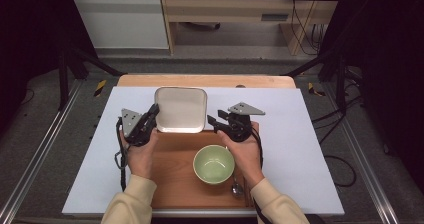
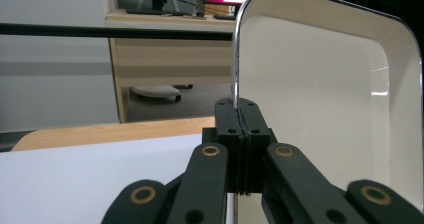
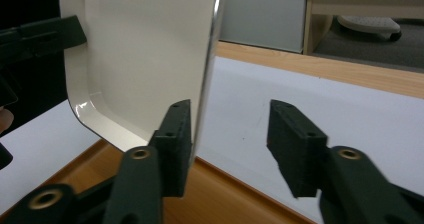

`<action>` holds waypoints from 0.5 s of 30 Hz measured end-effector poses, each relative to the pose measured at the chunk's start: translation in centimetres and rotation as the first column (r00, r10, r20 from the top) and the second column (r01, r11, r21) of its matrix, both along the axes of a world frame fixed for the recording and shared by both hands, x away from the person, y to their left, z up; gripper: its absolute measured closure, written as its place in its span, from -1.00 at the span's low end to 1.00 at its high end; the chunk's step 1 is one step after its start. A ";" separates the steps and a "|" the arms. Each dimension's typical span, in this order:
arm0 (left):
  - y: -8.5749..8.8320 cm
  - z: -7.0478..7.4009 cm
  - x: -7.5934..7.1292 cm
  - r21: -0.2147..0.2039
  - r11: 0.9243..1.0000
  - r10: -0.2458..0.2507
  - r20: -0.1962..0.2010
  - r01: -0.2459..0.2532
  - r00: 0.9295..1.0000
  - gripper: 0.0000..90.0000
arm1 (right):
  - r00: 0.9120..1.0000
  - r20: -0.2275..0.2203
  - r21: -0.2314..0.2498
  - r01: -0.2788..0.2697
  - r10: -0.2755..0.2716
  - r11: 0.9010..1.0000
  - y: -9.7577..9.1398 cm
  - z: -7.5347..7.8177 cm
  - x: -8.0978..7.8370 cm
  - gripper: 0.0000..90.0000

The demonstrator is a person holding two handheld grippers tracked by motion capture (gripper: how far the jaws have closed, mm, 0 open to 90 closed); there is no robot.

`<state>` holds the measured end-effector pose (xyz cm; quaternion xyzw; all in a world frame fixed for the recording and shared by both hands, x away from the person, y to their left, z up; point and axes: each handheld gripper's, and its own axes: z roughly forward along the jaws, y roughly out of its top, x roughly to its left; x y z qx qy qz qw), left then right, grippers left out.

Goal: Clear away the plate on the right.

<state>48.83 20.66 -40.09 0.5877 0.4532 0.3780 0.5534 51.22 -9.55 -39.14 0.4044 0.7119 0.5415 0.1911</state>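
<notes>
Gripping a cream tray at its edge

L gripper (image 1: 151, 115) fingers clamped on left rim of tray (image 1: 181, 109). R gripper (image 1: 216, 122) fingers wide apart, straddling tray's right rim, one finger against it. Tray sits at far edge of wood board (image 1: 172, 176) on worktop (image 1: 295, 134). Green bowl (image 1: 214, 164) on board, spoon (image 1: 235, 186) just beside it.

A cream tray (image 1: 180, 109) is showing a shiny silver rim; at six o'clock, a pale green bowl (image 1: 214, 164) is sitting on a reddish-brown wooden board (image 1: 172, 176), over a white worktop (image 1: 300, 134).
</notes>
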 end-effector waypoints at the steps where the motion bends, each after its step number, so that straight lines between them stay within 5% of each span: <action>1: 0.3 -0.1 -0.1 -0.001 1.000 0.005 -0.003 -0.005 1.000 0.98 | 1.000 0.001 -0.010 -0.001 0.001 1.000 -0.2 0.1 0.0 -0.07; 7: 2.2 -0.8 -0.6 0.004 1.000 0.024 -0.025 -0.024 0.999 0.98 | 0.997 0.062 -0.013 0.042 -0.041 0.999 -1.9 0.7 0.2 -0.48; 15: 4.3 -1.5 -1.3 -0.004 0.999 0.042 -0.046 -0.043 0.998 0.98 | 0.988 0.119 -0.024 0.101 -0.098 0.995 -5.1 1.0 0.0 -0.69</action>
